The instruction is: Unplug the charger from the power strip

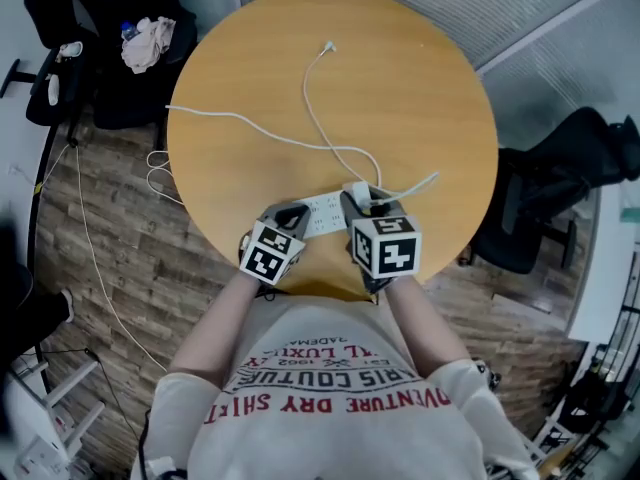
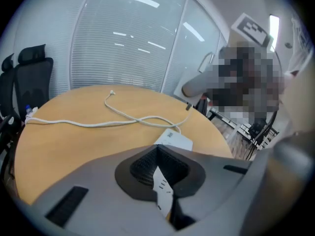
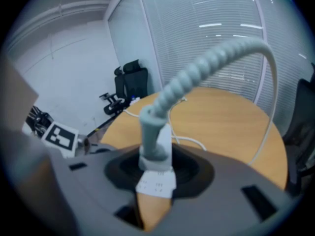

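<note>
A white power strip lies near the front edge of the round wooden table. My left gripper is shut on the strip's left end. In the left gripper view a white sliver of the strip sits between the pads, and its far part shows beyond. My right gripper is shut on the pale charger plug, whose ribbed cable arches up and away. A white marked face shows just under the plug. I cannot tell whether the plug is out of the strip.
Two white cables cross the tabletop, and one thin lead ends near the far side. Black office chairs stand at the right and the far left, the left one with a cloth on it. More cable trails over the wood floor.
</note>
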Demonstrator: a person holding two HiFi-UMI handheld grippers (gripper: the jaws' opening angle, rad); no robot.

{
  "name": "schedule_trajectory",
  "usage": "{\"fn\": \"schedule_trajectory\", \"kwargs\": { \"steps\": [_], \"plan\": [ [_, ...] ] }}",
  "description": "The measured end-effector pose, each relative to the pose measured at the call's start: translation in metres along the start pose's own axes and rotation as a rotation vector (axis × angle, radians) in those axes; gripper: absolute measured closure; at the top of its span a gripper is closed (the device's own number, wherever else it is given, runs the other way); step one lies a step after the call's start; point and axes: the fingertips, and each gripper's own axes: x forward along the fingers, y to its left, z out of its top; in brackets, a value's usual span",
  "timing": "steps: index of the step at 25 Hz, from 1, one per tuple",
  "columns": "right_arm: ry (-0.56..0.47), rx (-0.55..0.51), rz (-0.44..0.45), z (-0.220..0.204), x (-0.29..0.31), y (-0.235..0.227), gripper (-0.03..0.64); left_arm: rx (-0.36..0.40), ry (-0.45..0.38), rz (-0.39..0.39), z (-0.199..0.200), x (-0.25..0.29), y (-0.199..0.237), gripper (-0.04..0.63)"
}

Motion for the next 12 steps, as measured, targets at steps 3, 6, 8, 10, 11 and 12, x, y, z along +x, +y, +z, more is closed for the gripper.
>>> {"fn": "schedule_trajectory", "kwargs": {
  "steps": [3, 6, 8, 10, 11, 12],
  "plan": [
    [-0.043, -0.027, 0.01, 0.013, -0.012, -0.004, 0.46, 0.015, -0.116, 0.032, 0.042, -0.022, 0.004, 0.563],
    [-0.151, -0.048, 0.023, 0.035, -0.03, 0.0, 0.46, 0.034, -0.27, 0.078, 0.095, -0.057, 0.008, 0.563],
    [-0.238, -0.066, 0.032, 0.051, -0.045, 0.004, 0.46, 0.04, -0.37, 0.108, 0.127, -0.084, 0.01, 0.563],
    [-0.322, -0.088, 0.042, 0.066, -0.062, 0.007, 0.46, 0.048, -0.447, 0.128, 0.151, -0.108, 0.008, 0.563],
    [-0.363, -0.101, 0.052, 0.074, -0.071, 0.009, 0.46, 0.058, -0.477, 0.132, 0.162, -0.118, 0.006, 0.563],
    [-0.404, -0.119, 0.063, 0.081, -0.08, 0.011, 0.461, 0.074, -0.502, 0.135, 0.171, -0.128, 0.003, 0.563]
  ]
}}
